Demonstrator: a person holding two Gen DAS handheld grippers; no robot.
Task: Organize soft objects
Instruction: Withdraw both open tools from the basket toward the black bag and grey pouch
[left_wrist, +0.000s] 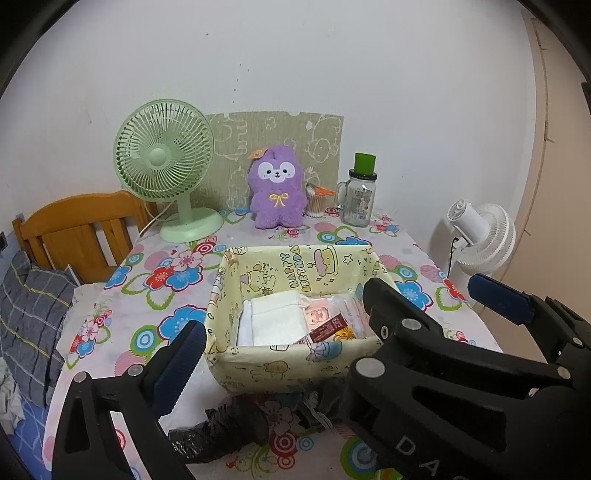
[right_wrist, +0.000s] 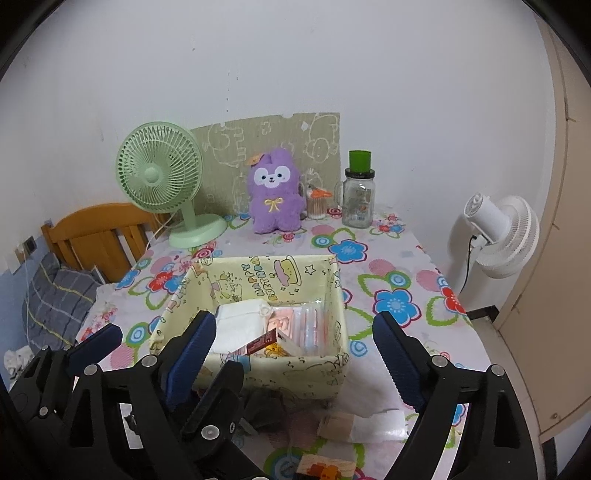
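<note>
A yellow birthday-print fabric basket (left_wrist: 295, 365) (right_wrist: 258, 373) sits mid-table. It holds a folded white cloth (left_wrist: 273, 321) (right_wrist: 240, 321), pink packets (left_wrist: 317, 314) (right_wrist: 295, 321) and a small dark red packet (left_wrist: 328, 328). A purple plush toy (left_wrist: 277, 188) (right_wrist: 273, 192) stands upright at the back. My left gripper (left_wrist: 288, 343) is open just in front of the basket, nothing between its pads. My right gripper (right_wrist: 295, 325) is also open and empty, close beside it, and their fingers overlap. A crumpled black bag (left_wrist: 221, 435) and a clear packet (right_wrist: 373, 424) lie near the basket's front.
At the back of the flowered tablecloth (left_wrist: 166, 280) stand a green desk fan (left_wrist: 166, 177), a cotton-swab pot (left_wrist: 316, 201) and a glass jar with a green lid (left_wrist: 360, 195). A white fan (right_wrist: 498, 236) is beyond the right edge. A wooden headboard (left_wrist: 81, 229) and checked pillow (left_wrist: 33, 306) are on the left.
</note>
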